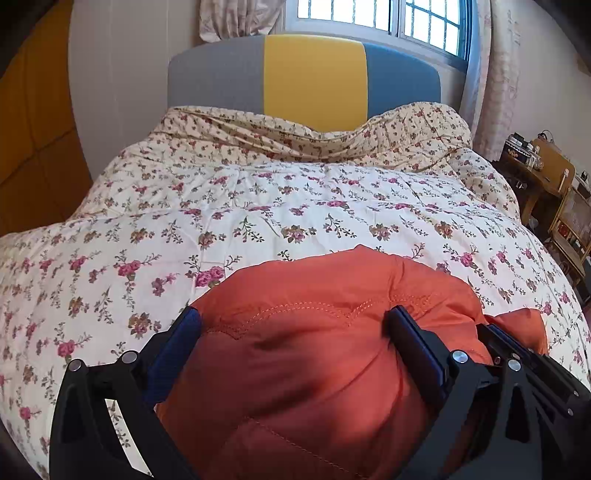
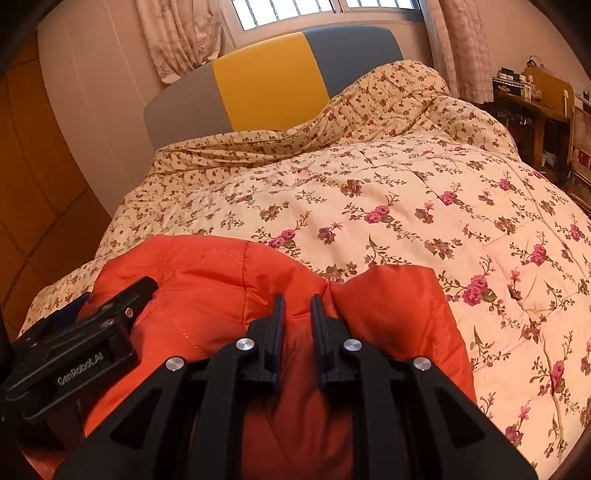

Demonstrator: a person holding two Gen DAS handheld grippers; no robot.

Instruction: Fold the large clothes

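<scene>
The orange padded jacket [image 1: 317, 354] sits bunched at lower centre on the floral quilt [image 1: 258, 206]. The left gripper [image 1: 293, 325] gapes wide around a thick bulge; the right gripper [image 2: 297, 306] is pinched nearly closed on 1 fold. Mid-fold, probably; next, carry the fold across and flatten it.

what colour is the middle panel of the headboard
Yellow; the headboard's middle panel sits between grey and blue panels, clearest in the left wrist view.

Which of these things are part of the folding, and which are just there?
Part of the job:
orange padded jacket
left gripper
right gripper

Just there:
floral quilt
headboard
curtains
wooden shelves
</scene>
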